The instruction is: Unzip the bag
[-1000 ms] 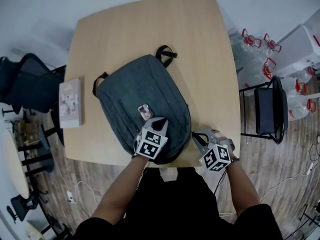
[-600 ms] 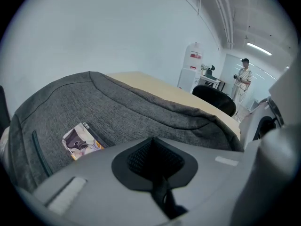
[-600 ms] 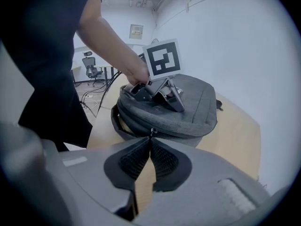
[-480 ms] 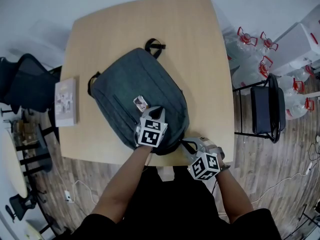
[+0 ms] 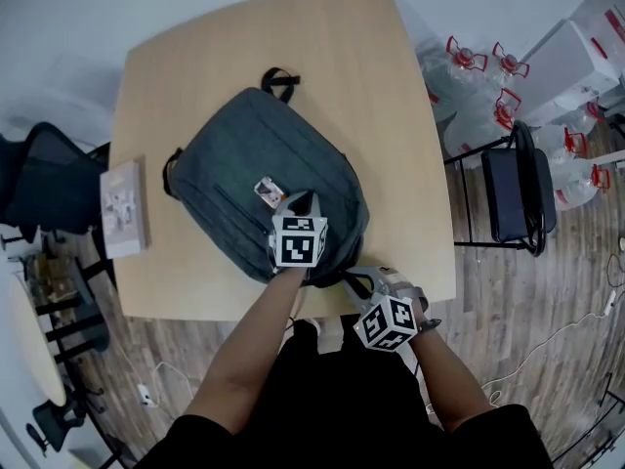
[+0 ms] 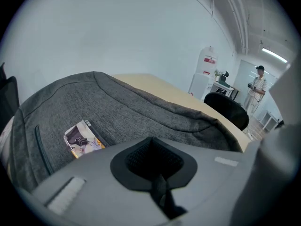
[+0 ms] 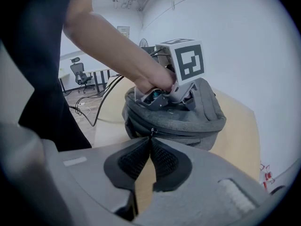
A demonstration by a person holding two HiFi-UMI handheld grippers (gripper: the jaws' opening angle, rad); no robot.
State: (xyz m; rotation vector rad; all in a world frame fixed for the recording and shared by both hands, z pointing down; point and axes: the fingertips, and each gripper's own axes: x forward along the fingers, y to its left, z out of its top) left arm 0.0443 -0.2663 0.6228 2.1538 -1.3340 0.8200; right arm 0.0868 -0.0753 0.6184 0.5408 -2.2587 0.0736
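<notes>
So the grey backpack (image 5: 259,159) is lying flat on the wooden table (image 5: 381,76), with its near end close to the table edge in front of me. My right gripper (image 7: 151,140) has its jaw tips pinched together on the little metal zipper pull (image 7: 151,132) at that end. My left gripper (image 5: 300,204) is clamped fully closed and sits on top of the bag just above the zip. I can't see any fabric caught in it from its own view, so I reckon it's only pressing down. Biggest worry: the pull is tiny and only the very tips have it, so a tug at an angle to the zip track (image 7: 183,136) could pop it out of the pads. Second worry is the whole bag sliding toward the edge instead of the slider running, since the left one seems to brace rather than grip and the tabletop looks smooth. The zip also curves round that rounded end, so it could bind there. Material-wise it's soft heathered woven fabric, domed and slouchy, with saggy folds near the zip. The jaw pads are black, ribbed and rubbery-looking, and there's a glossy printed card (image 5: 265,191) on the front panel.
</notes>
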